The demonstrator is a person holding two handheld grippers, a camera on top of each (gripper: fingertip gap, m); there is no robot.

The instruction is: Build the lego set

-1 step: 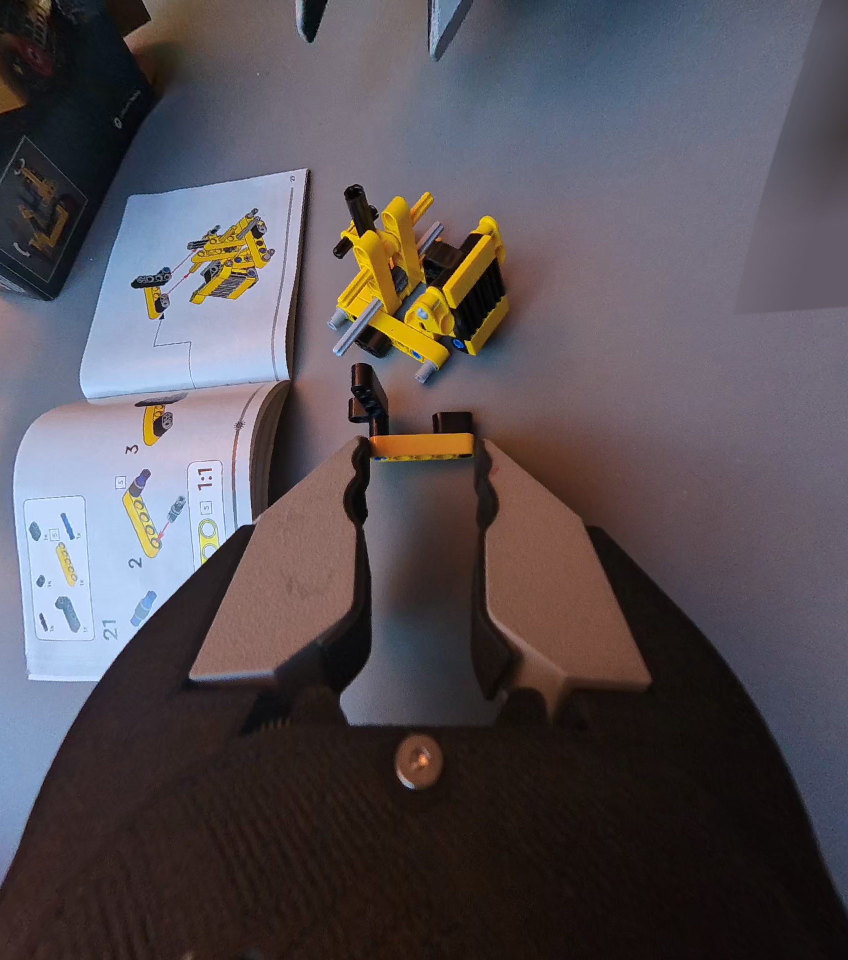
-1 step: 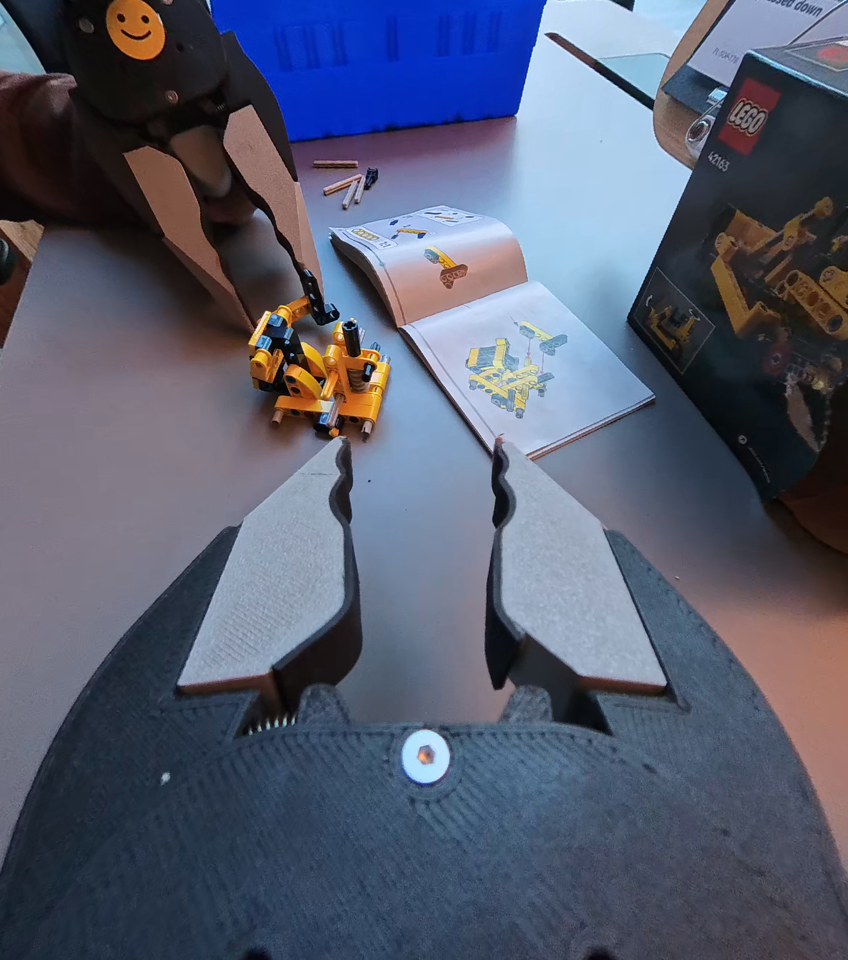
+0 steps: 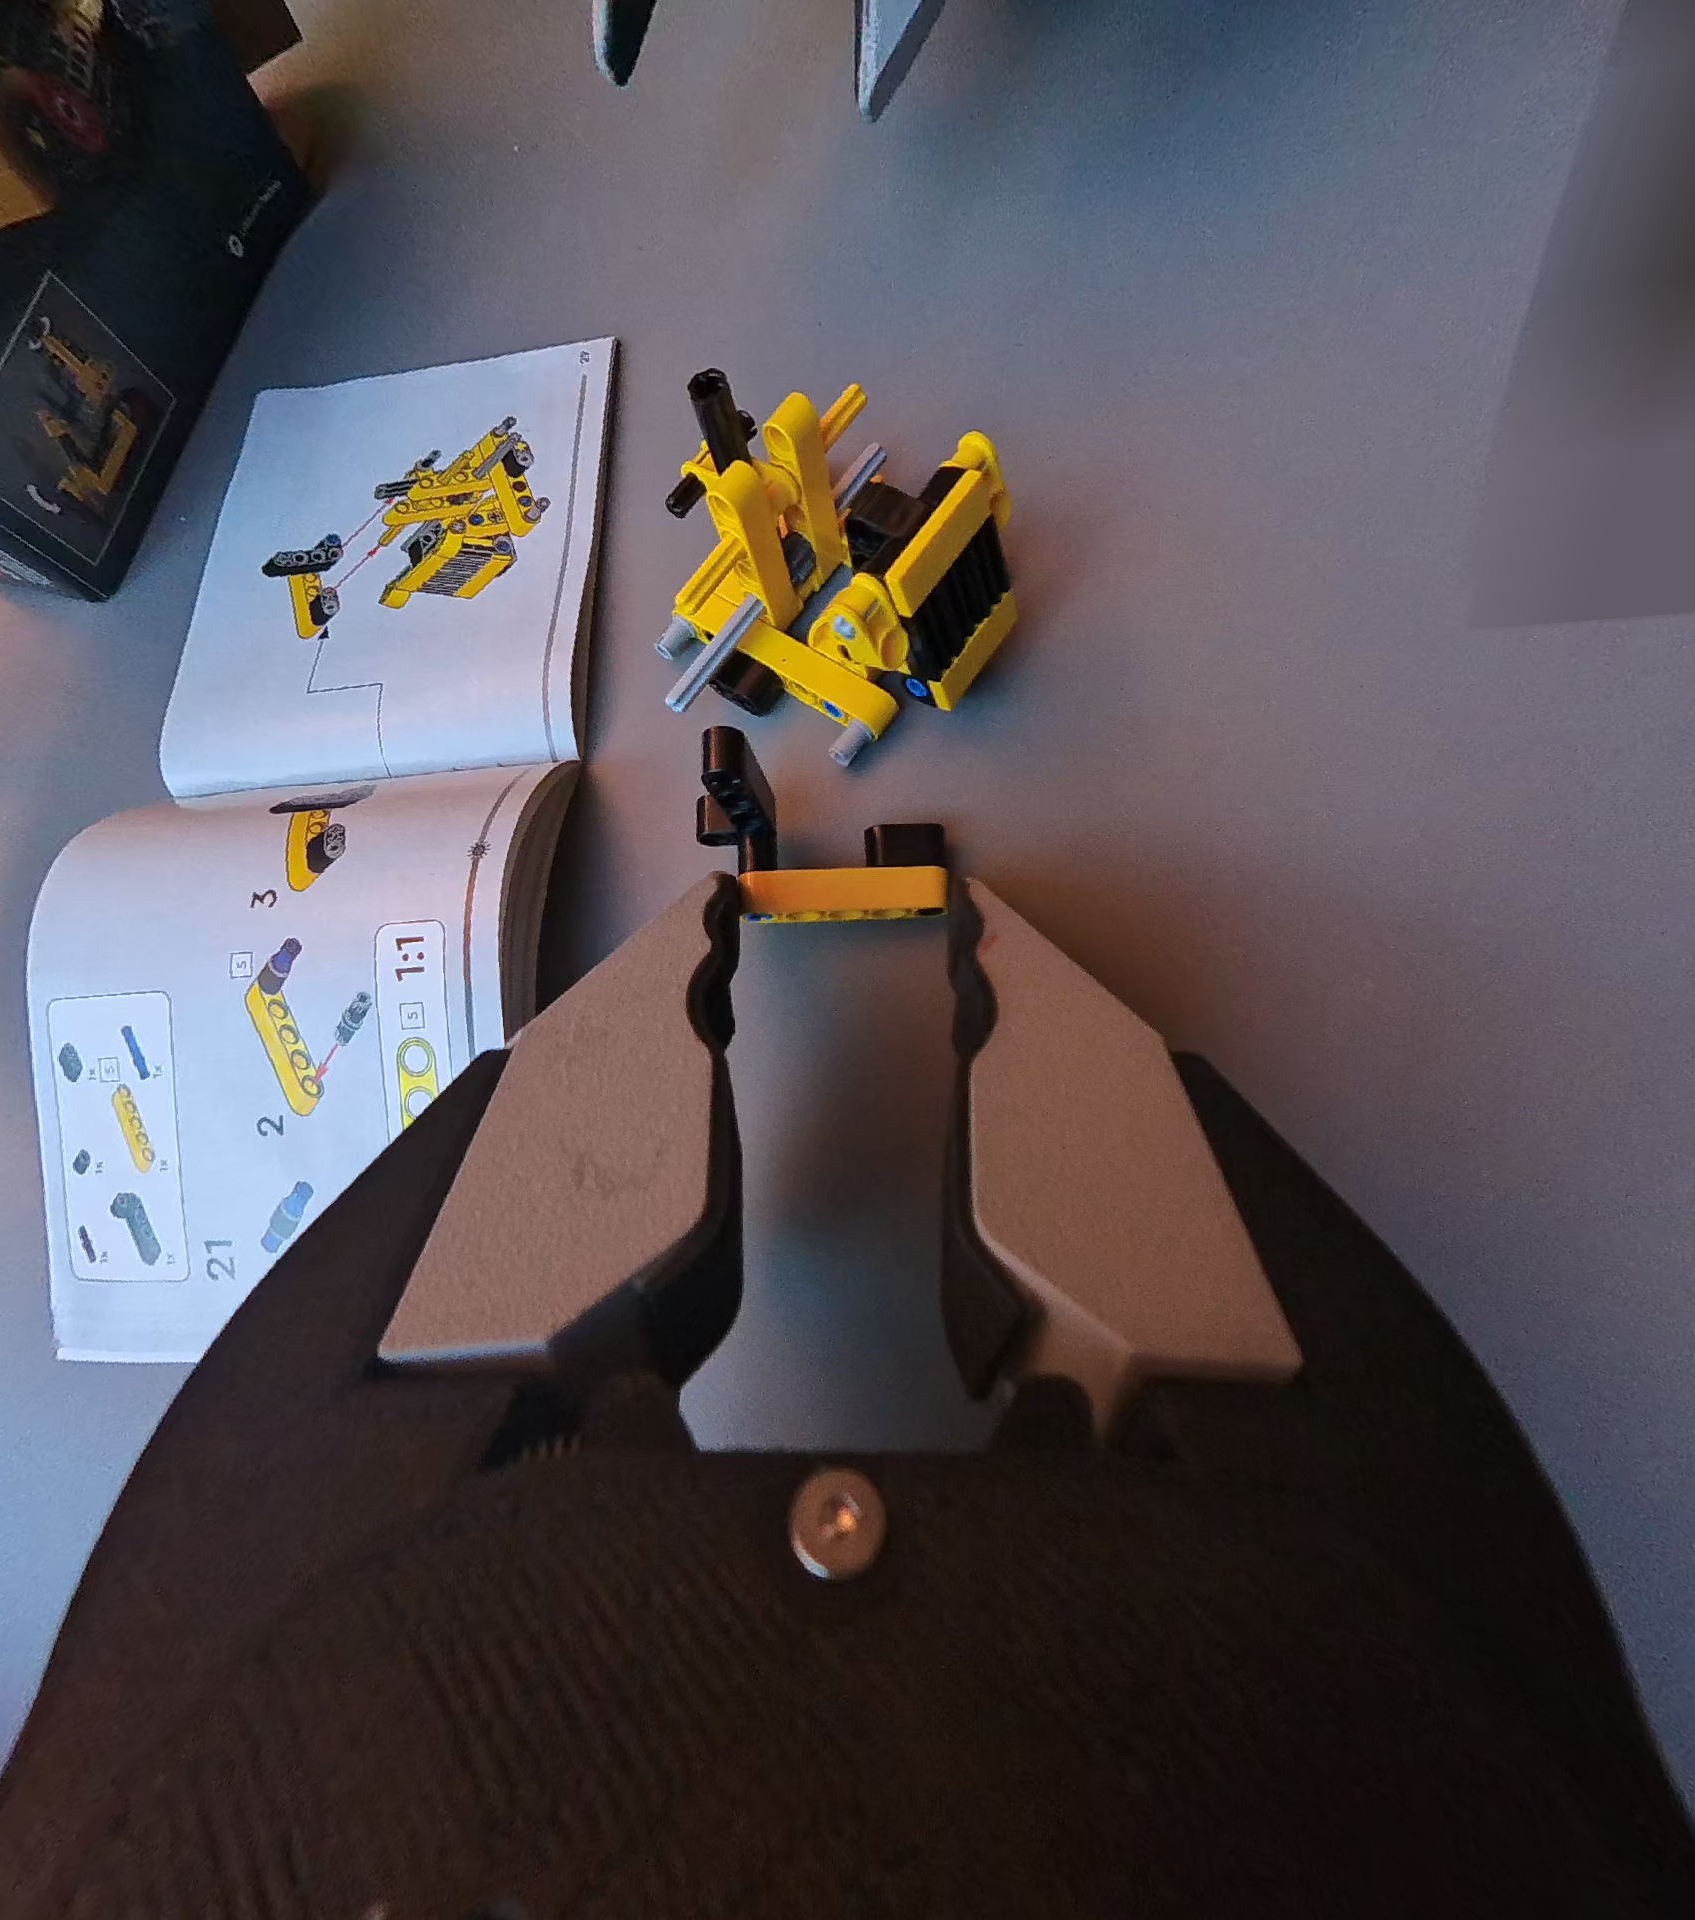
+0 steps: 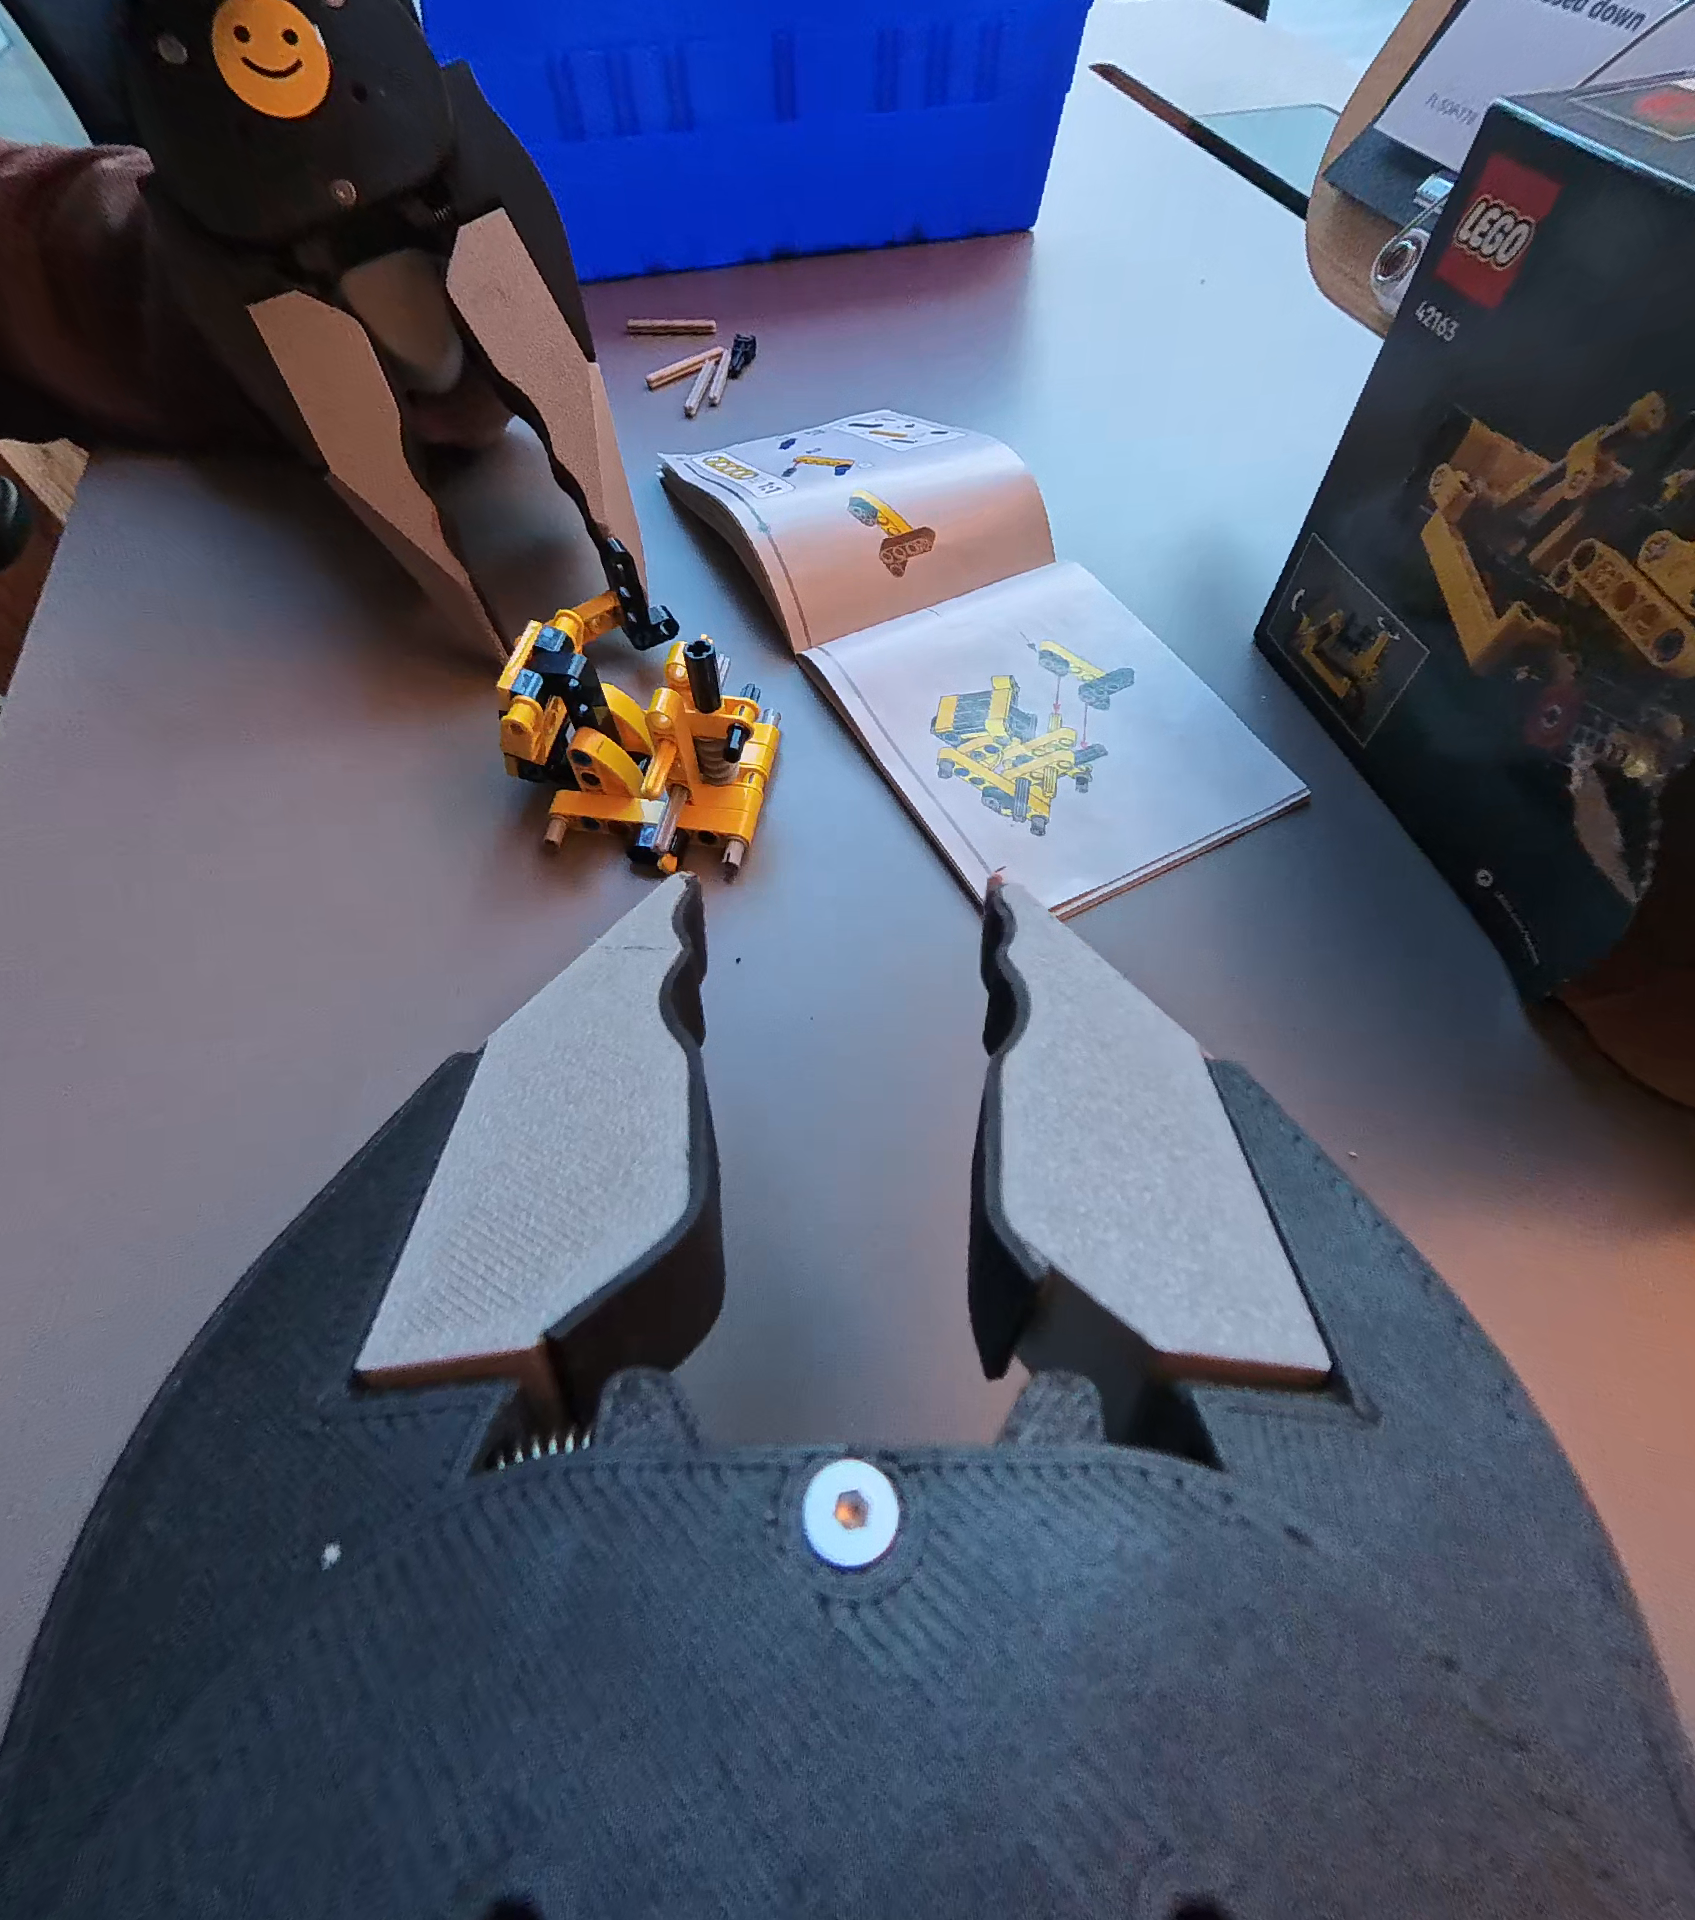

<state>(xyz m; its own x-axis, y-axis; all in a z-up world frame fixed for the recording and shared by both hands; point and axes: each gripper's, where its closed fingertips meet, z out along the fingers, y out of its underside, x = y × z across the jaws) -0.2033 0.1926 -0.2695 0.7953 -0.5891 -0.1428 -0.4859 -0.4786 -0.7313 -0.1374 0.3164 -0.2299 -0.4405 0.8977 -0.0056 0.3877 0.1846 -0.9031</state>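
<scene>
- Worktop (image 4: 199, 1039), grey, carries everything; a blue bin (image 4: 749, 125) stands at its far edge.
- Set box (image 4: 1570, 582), dark, stands by the right edge.
- Instruction booklet (image 4: 978, 665) lies open between box and model.
- Right gripper (image 4: 838, 904) hovers near the model, fingers apart and empty.
- Left gripper (image 3: 843, 904) has its fingers clamped on a yellow beam (image 3: 843, 894) with black connectors.
- Partly built yellow model (image 3: 843, 582) sits mid-worktop, just beyond that beam.
- Loose pins (image 4: 692, 358) lie near the bin.
</scene>
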